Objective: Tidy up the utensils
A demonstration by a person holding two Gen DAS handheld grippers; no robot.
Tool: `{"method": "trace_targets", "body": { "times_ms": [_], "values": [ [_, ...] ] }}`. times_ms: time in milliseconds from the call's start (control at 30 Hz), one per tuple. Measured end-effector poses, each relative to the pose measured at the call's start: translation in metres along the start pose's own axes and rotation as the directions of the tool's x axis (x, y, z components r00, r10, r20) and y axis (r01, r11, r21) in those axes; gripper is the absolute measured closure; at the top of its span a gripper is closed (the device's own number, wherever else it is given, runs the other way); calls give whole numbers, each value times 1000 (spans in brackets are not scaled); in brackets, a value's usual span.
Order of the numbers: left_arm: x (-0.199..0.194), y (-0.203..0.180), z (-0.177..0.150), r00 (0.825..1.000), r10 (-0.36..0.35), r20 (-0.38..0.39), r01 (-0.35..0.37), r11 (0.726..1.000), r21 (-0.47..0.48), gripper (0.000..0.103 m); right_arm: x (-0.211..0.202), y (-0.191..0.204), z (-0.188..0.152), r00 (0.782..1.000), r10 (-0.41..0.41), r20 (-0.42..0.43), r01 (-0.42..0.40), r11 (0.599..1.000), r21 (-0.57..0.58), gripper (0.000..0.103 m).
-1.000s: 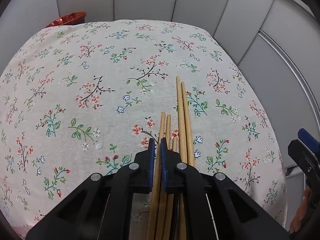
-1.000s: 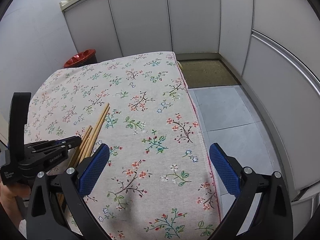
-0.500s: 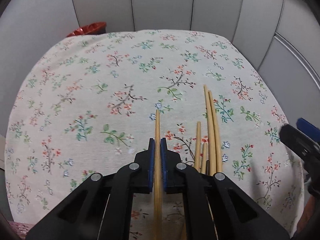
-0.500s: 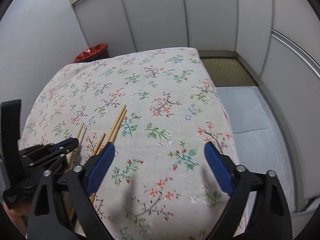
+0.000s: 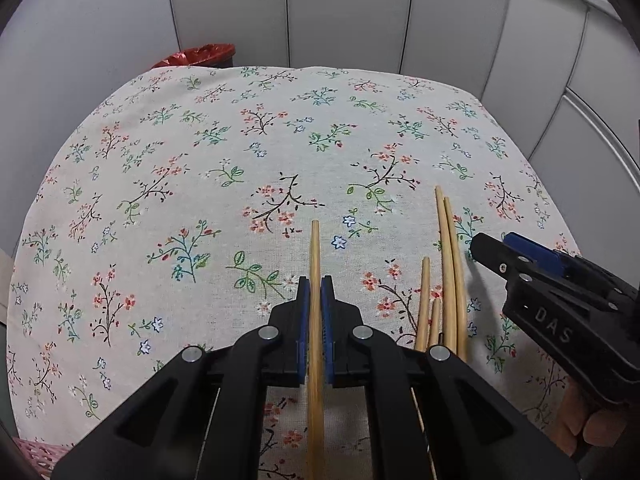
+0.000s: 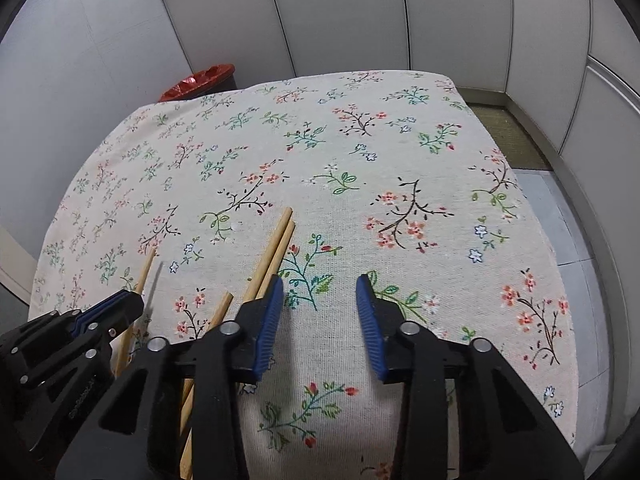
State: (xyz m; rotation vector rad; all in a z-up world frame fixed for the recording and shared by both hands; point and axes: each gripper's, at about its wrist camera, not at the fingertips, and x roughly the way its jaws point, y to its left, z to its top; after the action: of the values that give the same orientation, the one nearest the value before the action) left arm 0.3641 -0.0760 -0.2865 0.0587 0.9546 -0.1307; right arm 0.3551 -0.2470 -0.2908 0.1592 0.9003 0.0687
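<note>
My left gripper (image 5: pixel 315 292) is clamped on a single chopstick (image 5: pixel 315 256), which runs straight ahead between the blue pads, its tip pointing away from me toward the far edge of the bench (image 5: pixel 280 128) and its shaft lying along the gripper's own line. From the left wrist view I judge it is held just above the flowered cloth, though I cannot tell for sure whether the tip touches. The other chopsticks (image 5: pixel 448 280) lie on the cloth to the right of the held one, roughly parallel to it, two long ones side by side and touching, with two shorter-looking ends nearer me. My right gripper (image 6: pixel 319 312) hangs with its pads apart and nothing between them; the long pair (image 6: pixel 276 248) lies just off its left pad, slanting up and to the right, so the right arm is the nearer one to that pile. In the left view the right gripper shows at the right edge, beside the pile. Compared with a second ago, the chopstick I hold has come out of the bundle and now sits well apart to its left, where earlier it was pressed in among the others. The right gripper has also narrowed its opening and swung in toward the pile. I judge the next move is to set this stick down or gather the rest.
</note>
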Motion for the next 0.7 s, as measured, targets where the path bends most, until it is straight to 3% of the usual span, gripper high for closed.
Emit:
{"method": "trace_targets", "body": {
  "times_ms": [233, 400, 700],
  "values": [
    [3, 9, -3, 1000, 12, -13, -12, 1000, -12, 97, 3, 9, 2, 1000, 6, -4, -6, 999, -35, 72],
    [3, 14, -4, 1000, 13, -17, -13, 1000, -23, 97, 7, 21, 2, 999, -47, -14, 45, 994, -101, 72],
    [4, 18, -3, 1000, 6, -23, -7, 999, -39, 97, 0, 20, 4, 999, 23, -25, -25, 998, -58, 72]
  ]
}}
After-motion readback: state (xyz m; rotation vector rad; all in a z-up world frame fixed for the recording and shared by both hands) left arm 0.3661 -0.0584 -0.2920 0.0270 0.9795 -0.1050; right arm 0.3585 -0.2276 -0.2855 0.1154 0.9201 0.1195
